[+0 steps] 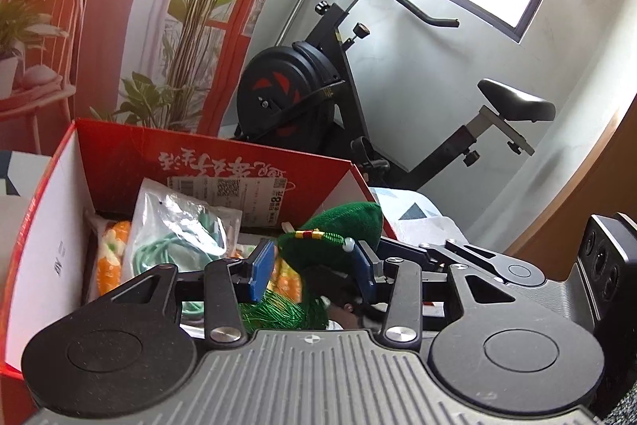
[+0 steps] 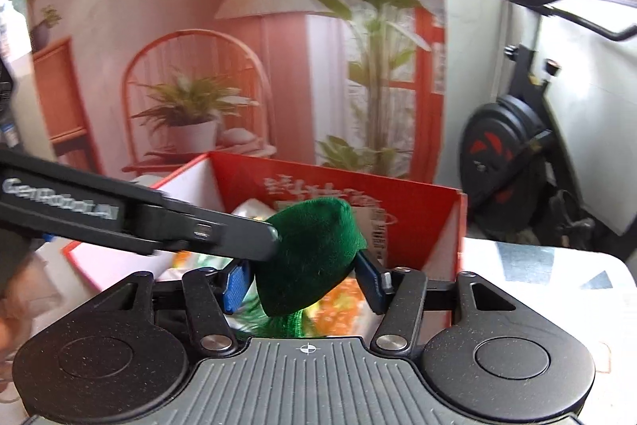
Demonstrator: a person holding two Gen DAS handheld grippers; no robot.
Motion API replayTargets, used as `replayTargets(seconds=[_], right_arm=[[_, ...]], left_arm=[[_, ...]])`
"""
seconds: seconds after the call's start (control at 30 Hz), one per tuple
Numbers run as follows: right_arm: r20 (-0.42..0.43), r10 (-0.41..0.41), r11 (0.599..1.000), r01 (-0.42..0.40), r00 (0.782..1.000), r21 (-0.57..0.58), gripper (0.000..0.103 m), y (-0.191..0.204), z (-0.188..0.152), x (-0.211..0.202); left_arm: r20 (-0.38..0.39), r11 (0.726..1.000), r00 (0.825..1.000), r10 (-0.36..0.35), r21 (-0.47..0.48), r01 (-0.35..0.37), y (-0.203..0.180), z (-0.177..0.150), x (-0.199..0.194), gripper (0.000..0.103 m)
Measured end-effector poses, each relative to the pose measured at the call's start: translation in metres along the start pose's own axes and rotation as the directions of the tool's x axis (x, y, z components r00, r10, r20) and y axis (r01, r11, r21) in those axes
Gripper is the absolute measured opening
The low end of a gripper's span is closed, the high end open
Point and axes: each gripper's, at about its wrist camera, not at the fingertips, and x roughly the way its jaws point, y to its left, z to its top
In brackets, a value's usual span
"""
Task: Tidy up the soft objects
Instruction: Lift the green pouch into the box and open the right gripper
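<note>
A dark green velvet sachet (image 1: 338, 222) with a green tassel (image 1: 278, 313) hangs over an open red cardboard box (image 1: 119, 162). My left gripper (image 1: 312, 259) is shut on it, with both blue pads (image 1: 260, 261) against its sides. In the right wrist view the sachet (image 2: 310, 249) sits between the pads of my right gripper (image 2: 304, 281); a thin gap shows at the left pad (image 2: 237, 283), so this gripper is open. The left gripper's finger (image 2: 235, 232) comes in from the left and touches the sachet. The box (image 2: 418, 210) holds a bagged teal cord (image 1: 175, 237) and an orange-white plush (image 1: 111, 253).
A black exercise bike (image 1: 310, 86) stands behind the box by a window. A printed backdrop (image 2: 199, 46) with a chair and plants fills the rear. A white patterned cloth (image 2: 537, 261) covers the table right of the box. The right gripper's body (image 1: 605, 261) is close on the right.
</note>
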Motion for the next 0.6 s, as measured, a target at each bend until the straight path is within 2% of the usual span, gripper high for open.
replayTargets(seconds=[0.2,0.6], right_arm=[[0.009,-0.067,0.997,0.067,0.998,0.045,0.054,-0.012,-0.003,-0.01],[0.073,-0.066,0.997,0.062,0.995,0.056,0.054,-0.001,-0.021,-0.063]], left_arm=[[0.007,0.999,0.999,0.039,0.03,-0.039,0.006,-0.003,-0.018,0.047],[0.036,0.992,0.994,0.101,0.074,-0.104,0.01,-0.026,-0.091,0.048]])
